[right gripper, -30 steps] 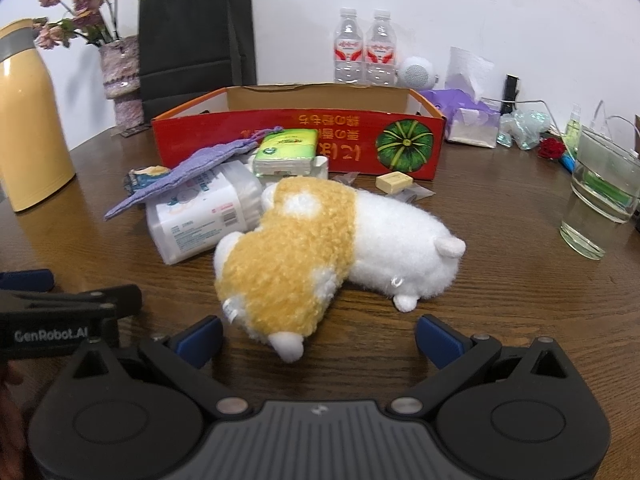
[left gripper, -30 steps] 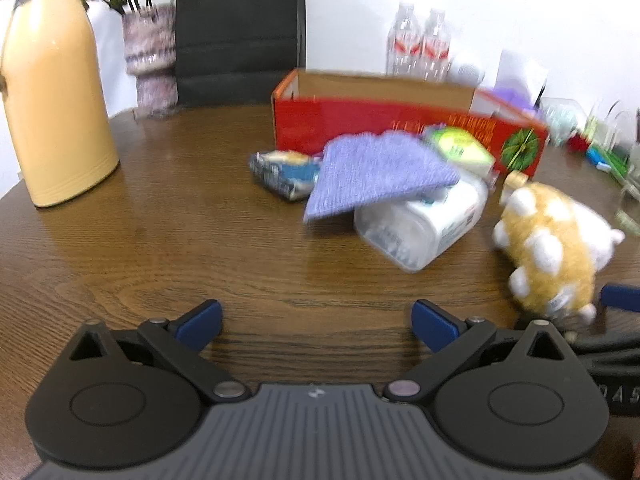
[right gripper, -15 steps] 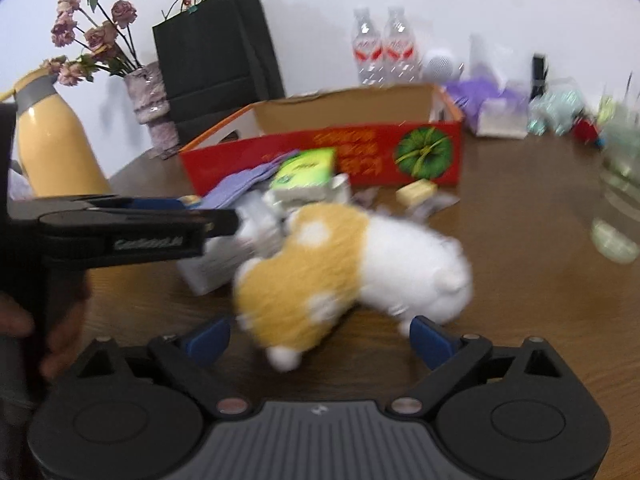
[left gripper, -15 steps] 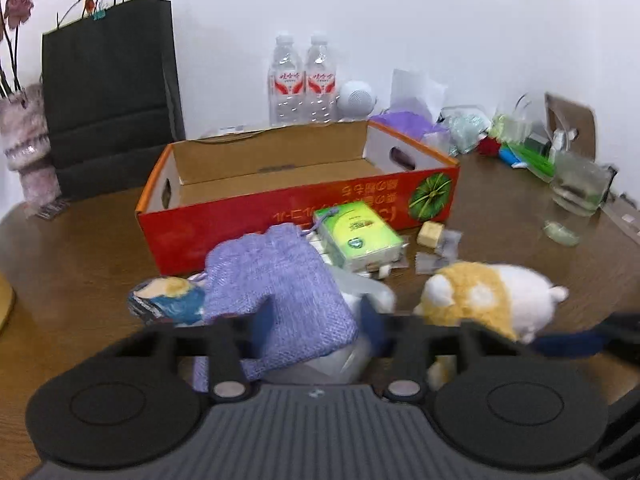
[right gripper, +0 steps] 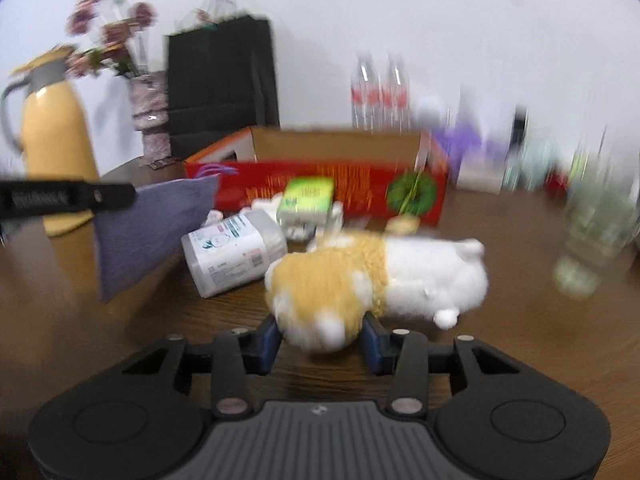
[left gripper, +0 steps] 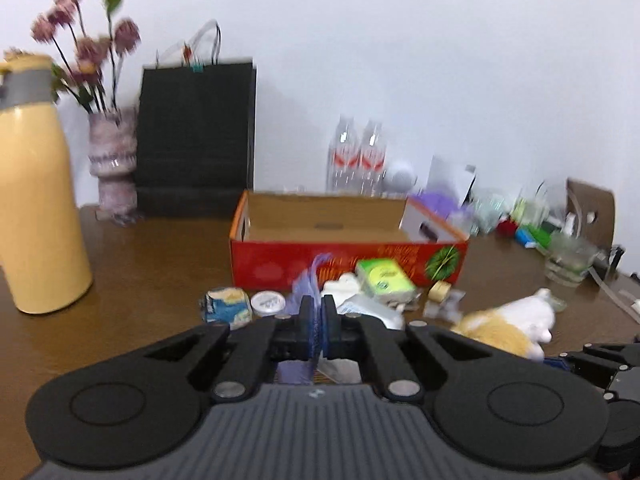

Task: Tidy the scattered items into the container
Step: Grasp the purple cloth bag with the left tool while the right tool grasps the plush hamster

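My left gripper (left gripper: 318,330) is shut on the purple cloth pouch (left gripper: 306,292) and holds it lifted above the table; the pouch hangs from it in the right wrist view (right gripper: 148,228). My right gripper (right gripper: 320,338) is closed around the tan end of the yellow and white plush toy (right gripper: 376,276), which also shows in the left wrist view (left gripper: 508,322). The red cardboard box (left gripper: 348,256) stands open behind, its inside bare. In front of it lie a green tissue pack (left gripper: 384,282), a white plastic jar (right gripper: 236,250), a small blue packet (left gripper: 224,306) and a round white lid (left gripper: 268,302).
A yellow thermos (left gripper: 38,200) stands at the left. A flower vase (left gripper: 116,164) and black paper bag (left gripper: 196,136) stand at the back. Two water bottles (left gripper: 362,160) are behind the box. A glass (right gripper: 596,236) and small clutter sit at the right.
My left gripper has shut on the purple pouch and lifted it off the jar. My right gripper has closed on the plush toy's tan end.
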Available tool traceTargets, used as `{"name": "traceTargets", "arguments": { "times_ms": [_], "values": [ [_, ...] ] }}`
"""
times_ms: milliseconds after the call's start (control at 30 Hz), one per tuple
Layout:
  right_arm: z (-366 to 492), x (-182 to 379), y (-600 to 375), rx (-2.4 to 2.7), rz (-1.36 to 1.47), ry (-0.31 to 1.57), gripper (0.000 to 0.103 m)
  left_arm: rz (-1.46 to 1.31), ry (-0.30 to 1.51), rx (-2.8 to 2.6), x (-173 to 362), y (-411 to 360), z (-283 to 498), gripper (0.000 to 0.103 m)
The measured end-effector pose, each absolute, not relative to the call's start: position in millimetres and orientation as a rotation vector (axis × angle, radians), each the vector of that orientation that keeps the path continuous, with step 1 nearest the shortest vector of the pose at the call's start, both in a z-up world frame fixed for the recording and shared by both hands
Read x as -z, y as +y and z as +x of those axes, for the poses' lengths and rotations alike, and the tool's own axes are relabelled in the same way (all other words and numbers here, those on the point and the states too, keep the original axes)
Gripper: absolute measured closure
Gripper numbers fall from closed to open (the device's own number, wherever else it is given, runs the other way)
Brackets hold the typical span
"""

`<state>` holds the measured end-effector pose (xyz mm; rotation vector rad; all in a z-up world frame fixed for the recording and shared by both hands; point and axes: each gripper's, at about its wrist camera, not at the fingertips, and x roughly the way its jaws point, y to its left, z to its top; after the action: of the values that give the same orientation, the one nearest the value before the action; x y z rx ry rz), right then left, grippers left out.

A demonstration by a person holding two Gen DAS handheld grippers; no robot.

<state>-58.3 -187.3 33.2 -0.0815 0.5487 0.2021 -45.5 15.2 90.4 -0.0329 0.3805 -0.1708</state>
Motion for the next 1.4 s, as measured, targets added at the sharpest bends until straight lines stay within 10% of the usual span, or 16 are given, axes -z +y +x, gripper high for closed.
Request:
{"name": "traceTargets", "arguments": {
  "times_ms": [100,167,333,400,533,567,900,1400],
  "values": [
    [-73.9,-47.4,-190.6,-0.236,-0.089,0.517,0.072,-0.057,0.355,0.208,-108.2,17.8,-51.7,0.099],
    [-78.1,-58.0,-190.8,-0.239,-0.101,0.483,0.101,-0.07,0.353,0.222,-119.1,18.6,-48.7,0.1],
    [-65.4,-75.5,-192.1,-0.264,-0.13,0.465,0.102,-0.043,0.297,0.232,-140.5,12.2,-41.4,0.099],
    [-55.5,-67.6,-192.1,-0.277,-0.153,0.514,0.094,-0.06,0.285,0.221,-141.1,14.7,-42.7,0.1],
    [-52.4,-54.9,-209.2,-0.319,-0.146,0.507,0.014,-0.107,0.304,0.185,-125.6,30.3,-49.8,0.099],
    [-50.3,-52.4,-214.5,-0.304,-0.169,0.488,0.01,-0.123,0.316,0.187,-121.2,34.5,-51.1,0.1],
    [37.5,-24.6,-267.7,-0.465,0.264,0.695,0.017,-0.161,0.361,0.179,-103.1,46.6,-53.9,0.099],
    [-19.2,-32.3,-204.6,-0.682,-0.212,0.61,0.015,-0.167,0.395,0.176,-90.9,52.3,-54.3,0.099]
  ]
}}
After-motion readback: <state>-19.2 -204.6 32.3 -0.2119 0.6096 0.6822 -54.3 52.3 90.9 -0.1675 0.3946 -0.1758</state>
